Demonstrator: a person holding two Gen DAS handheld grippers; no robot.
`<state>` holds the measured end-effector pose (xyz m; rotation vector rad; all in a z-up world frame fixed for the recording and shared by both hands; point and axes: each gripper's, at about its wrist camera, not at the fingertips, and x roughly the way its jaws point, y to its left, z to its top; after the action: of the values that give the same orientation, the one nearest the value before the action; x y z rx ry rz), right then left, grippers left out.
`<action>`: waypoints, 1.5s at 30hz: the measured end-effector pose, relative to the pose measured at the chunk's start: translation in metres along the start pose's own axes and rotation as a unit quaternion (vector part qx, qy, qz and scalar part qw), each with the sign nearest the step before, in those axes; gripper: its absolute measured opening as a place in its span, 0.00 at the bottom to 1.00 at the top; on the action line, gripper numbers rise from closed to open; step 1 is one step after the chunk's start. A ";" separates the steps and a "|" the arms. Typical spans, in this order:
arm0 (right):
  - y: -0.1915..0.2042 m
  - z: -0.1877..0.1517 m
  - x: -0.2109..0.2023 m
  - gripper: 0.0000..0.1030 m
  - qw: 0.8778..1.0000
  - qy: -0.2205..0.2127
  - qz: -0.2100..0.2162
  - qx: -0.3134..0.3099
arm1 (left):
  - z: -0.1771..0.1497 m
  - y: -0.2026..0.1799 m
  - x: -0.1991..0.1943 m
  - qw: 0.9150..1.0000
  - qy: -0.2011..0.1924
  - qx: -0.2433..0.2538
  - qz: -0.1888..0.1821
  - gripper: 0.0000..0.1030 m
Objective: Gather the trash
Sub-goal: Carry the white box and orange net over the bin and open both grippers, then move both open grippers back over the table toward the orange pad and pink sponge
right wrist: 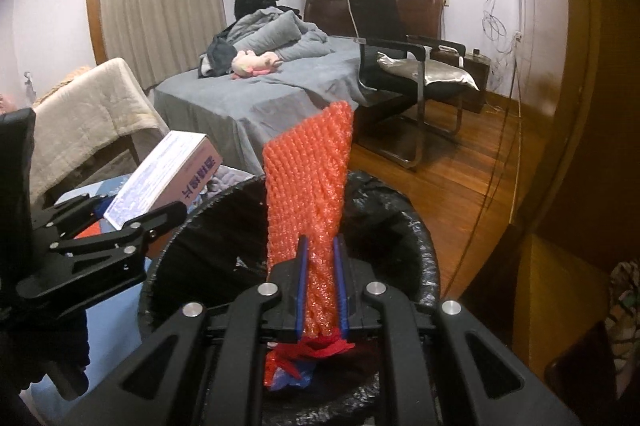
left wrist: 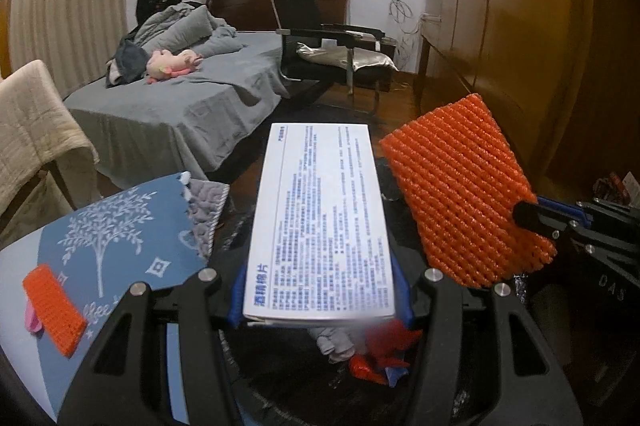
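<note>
My left gripper (left wrist: 320, 310) is shut on a white box with blue print (left wrist: 320, 218), held flat above the trash bin; it also shows in the right wrist view (right wrist: 160, 178). My right gripper (right wrist: 322, 286) is shut on an orange foam net (right wrist: 308, 186), held upright over the black-bagged trash bin (right wrist: 400, 226); the net also shows in the left wrist view (left wrist: 464, 194). Red and blue scraps (right wrist: 304, 358) lie inside the bin. A second orange foam net (left wrist: 54, 310) lies on the blue cloth (left wrist: 120, 238) at left.
A grey bed (right wrist: 256, 98) with a pink plush toy (right wrist: 256, 60) stands behind. A black chair (right wrist: 404, 66) stands to its right. A chair draped with a cream blanket (right wrist: 88, 118) is at left. A wooden wardrobe (left wrist: 520, 26) is on the right.
</note>
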<state>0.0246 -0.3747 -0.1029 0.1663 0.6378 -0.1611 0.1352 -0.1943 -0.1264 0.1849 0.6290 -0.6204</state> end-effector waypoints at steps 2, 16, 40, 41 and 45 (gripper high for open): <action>-0.003 -0.002 0.002 0.12 1.000 0.003 -0.005 0.001 | 0.002 -0.001 0.007 1.000 0.003 -0.001 -0.011 0.53; -0.002 -0.008 0.013 0.87 0.999 0.004 -0.046 -0.007 | 0.003 0.032 -0.004 0.999 -0.008 -0.035 -0.004 0.86; 0.153 0.009 0.018 0.94 0.993 -0.040 0.079 -0.079 | -0.054 0.179 -0.148 0.974 -0.051 -0.121 0.185 0.92; 0.162 0.009 0.022 0.94 0.993 -0.038 0.084 -0.079 | -0.058 0.188 -0.153 0.971 -0.051 -0.124 0.196 0.92; 0.189 0.009 0.035 0.94 0.991 -0.038 0.102 -0.079 | -0.072 0.215 -0.164 0.964 -0.046 -0.137 0.225 0.92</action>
<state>0.0953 -0.1957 -0.0967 0.0710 0.5521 0.0811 0.1229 0.0827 -0.0905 0.0343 0.5515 -0.0998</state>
